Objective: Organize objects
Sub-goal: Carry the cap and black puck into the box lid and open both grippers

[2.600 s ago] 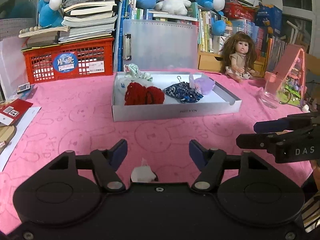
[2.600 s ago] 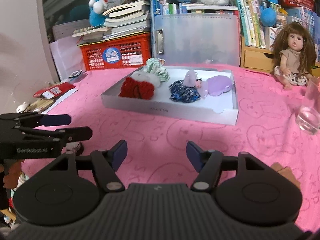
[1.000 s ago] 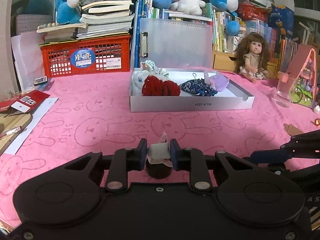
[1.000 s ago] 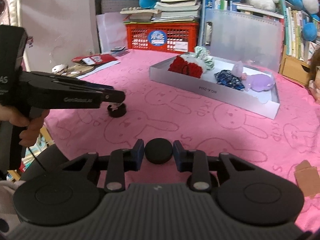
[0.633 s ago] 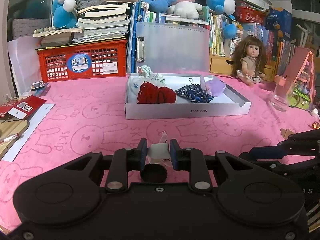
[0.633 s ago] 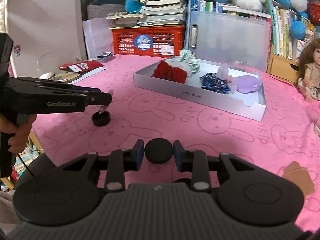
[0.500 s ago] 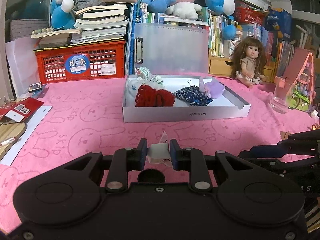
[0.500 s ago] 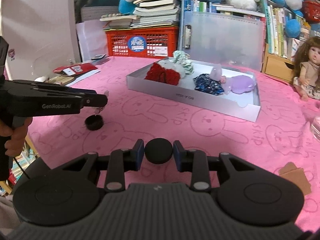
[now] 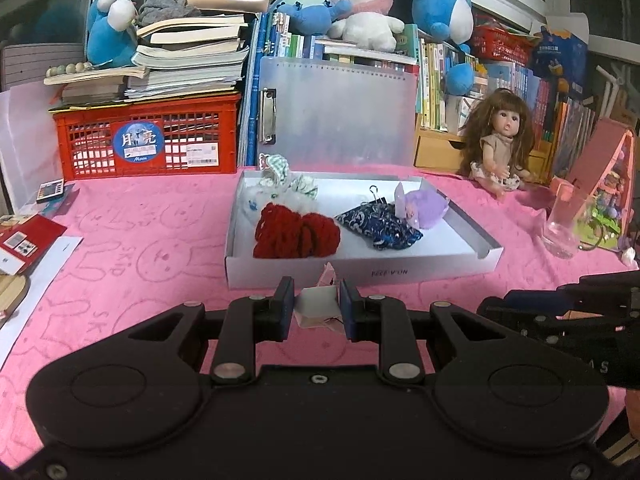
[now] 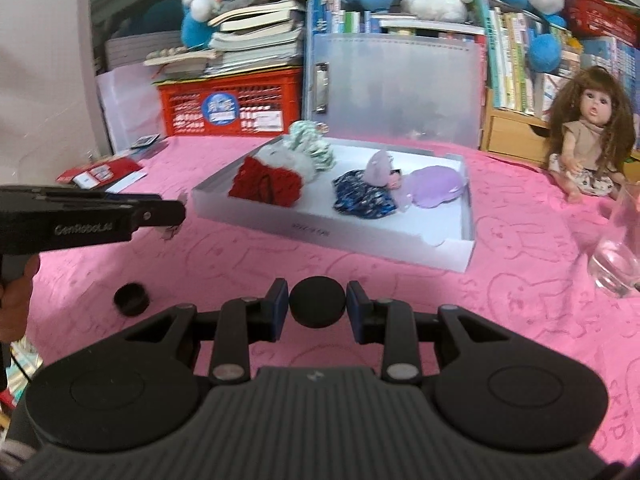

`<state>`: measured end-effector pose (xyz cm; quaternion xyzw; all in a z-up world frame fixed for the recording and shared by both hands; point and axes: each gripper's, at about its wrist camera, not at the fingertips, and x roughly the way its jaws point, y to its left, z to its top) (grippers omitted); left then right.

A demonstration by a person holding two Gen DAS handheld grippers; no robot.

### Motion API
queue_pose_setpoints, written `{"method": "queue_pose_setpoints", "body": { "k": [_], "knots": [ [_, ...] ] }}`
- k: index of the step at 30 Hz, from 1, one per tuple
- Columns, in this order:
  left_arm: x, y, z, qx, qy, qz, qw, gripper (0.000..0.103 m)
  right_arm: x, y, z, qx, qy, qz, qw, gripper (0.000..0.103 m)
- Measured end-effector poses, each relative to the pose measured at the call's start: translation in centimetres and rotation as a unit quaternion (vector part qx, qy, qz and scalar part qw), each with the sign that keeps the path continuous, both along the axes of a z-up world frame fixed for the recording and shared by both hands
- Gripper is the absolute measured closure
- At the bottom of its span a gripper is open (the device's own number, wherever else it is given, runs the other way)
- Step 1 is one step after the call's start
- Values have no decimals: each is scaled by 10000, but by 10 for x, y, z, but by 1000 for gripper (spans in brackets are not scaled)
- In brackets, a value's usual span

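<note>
Tray ahead already holds 4 pouches, left gripper pinching a paper-wrapped bit, right gripper clamping a black cap, neither stowed yet.

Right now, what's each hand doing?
Left tongs shut on white packet. Right tongs shut on black cap. White tray ahead, path open.

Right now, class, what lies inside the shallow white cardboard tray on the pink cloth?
Inside the white cardboard tray: red knitted piece, dark blue patterned pouch, lilac plush, green-white fabric. Whatever lies beneath them is covered.
</note>
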<state>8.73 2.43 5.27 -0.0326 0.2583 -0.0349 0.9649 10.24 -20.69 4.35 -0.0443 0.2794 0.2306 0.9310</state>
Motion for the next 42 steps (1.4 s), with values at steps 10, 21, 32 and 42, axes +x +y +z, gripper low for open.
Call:
{"method": "queue_pose_setpoints", "body": {
  "k": [10,21,32,42],
  "knots": [
    [42,-3,9,-59,7,-2,10000,80,39,-11,10,104,30,-445,9990,66],
    [97,9,5,-295,245,86,9992,80,84,-23,16,303,176,-724,9968,66],
    [138,13,-12,-251,456,212,9984,80,124,-18,4,251,425,-936,9944,66],
    [153,14,-19,-115,426,256,9987,80,147,-14,-9,227,631,-1045,9923,66]
  ]
}}
